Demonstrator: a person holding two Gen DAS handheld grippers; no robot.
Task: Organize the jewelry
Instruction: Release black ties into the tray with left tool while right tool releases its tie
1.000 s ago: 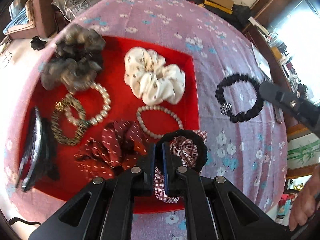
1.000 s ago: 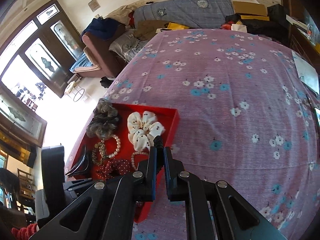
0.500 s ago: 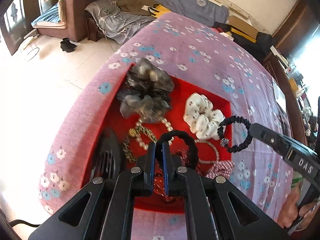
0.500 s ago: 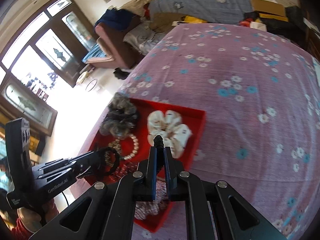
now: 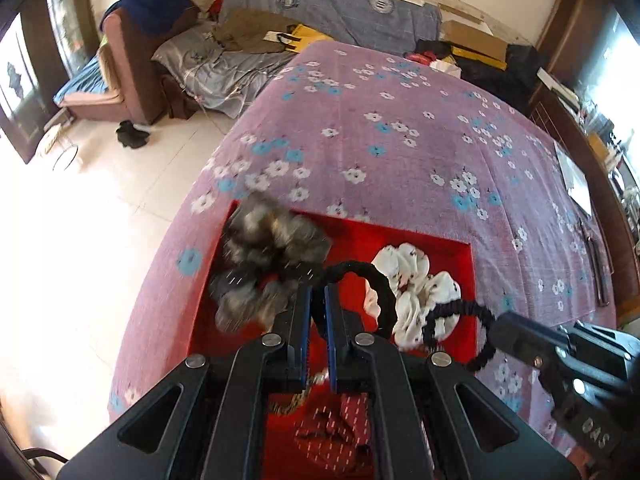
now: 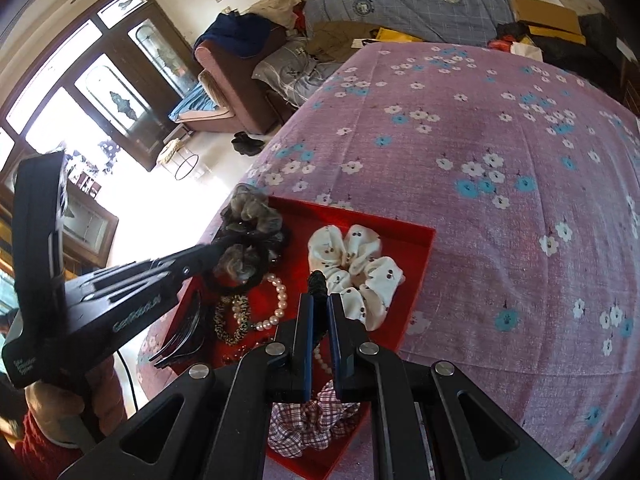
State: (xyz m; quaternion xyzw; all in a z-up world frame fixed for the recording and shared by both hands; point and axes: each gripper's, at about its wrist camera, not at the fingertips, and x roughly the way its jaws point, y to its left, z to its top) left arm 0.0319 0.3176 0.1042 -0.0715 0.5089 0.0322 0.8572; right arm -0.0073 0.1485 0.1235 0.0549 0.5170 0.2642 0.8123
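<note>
A red tray [image 5: 400,236] [image 6: 420,276] lies on the flowered purple cloth. It holds a grey scrunchie [image 5: 264,248] [image 6: 248,208], a white scrunchie [image 5: 412,276] [image 6: 352,260], a pearl bracelet [image 6: 280,300], a leopard-print bracelet [image 6: 236,320], a dark red scrunchie [image 5: 340,424] and a plaid scrunchie [image 6: 308,424]. My left gripper [image 5: 316,312] is shut on a black hair tie [image 5: 376,288] above the tray. My right gripper [image 6: 318,312] is shut on a black beaded bracelet [image 5: 456,328] [image 6: 319,280] over the tray's right side.
A black hair claw [image 6: 184,340] lies at the tray's left end. The purple cloth [image 6: 500,160] stretches far and right of the tray. A sofa [image 5: 132,60] and bedding stand beyond the table's far edge, and bright floor lies to the left.
Both grippers have lifted and tilted up with their loops held. The right gripper carried the beaded bracelet from the cloth to over the tray. The left one moved toward the grey scrunchie.
</note>
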